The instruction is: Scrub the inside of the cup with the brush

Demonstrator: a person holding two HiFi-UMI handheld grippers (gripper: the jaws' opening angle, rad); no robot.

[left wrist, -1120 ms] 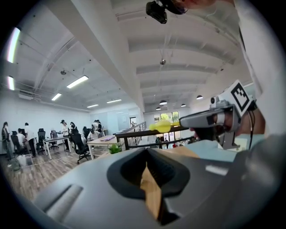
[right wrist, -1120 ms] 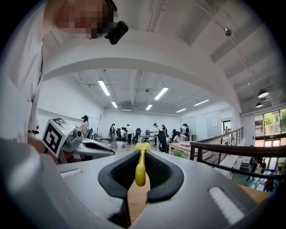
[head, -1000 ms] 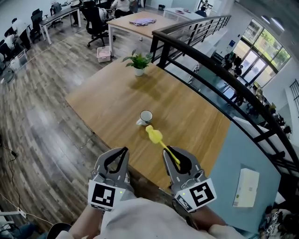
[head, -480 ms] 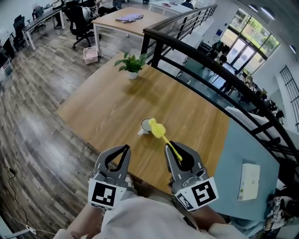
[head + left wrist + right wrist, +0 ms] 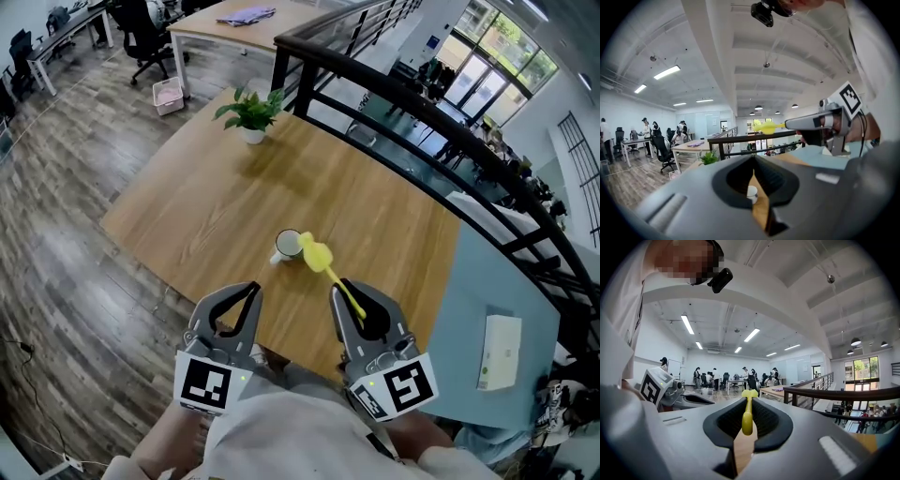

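Observation:
A small white cup point(image 5: 288, 246) stands on the wooden table point(image 5: 206, 202), and also shows low between the shut jaws in the left gripper view point(image 5: 752, 192). My right gripper point(image 5: 341, 291) is shut on the handle of a yellow brush point(image 5: 325, 266). The brush head hangs just right of the cup's rim, above the table. In the right gripper view the brush point(image 5: 747, 417) runs straight out from the closed jaws. My left gripper point(image 5: 247, 290) is shut with nothing in it, held at the table's near edge to the left of the right one.
A potted plant point(image 5: 251, 114) stands at the table's far end. A black railing point(image 5: 422, 103) runs along the table's right side. A white box point(image 5: 497, 352) lies on a light-blue surface at the right. Desks, chairs and people fill the office point(image 5: 141, 33) beyond.
The brush head has moved from below the cup up to its right side. Both grippers sit slightly nearer the cup, and the head view has shifted.

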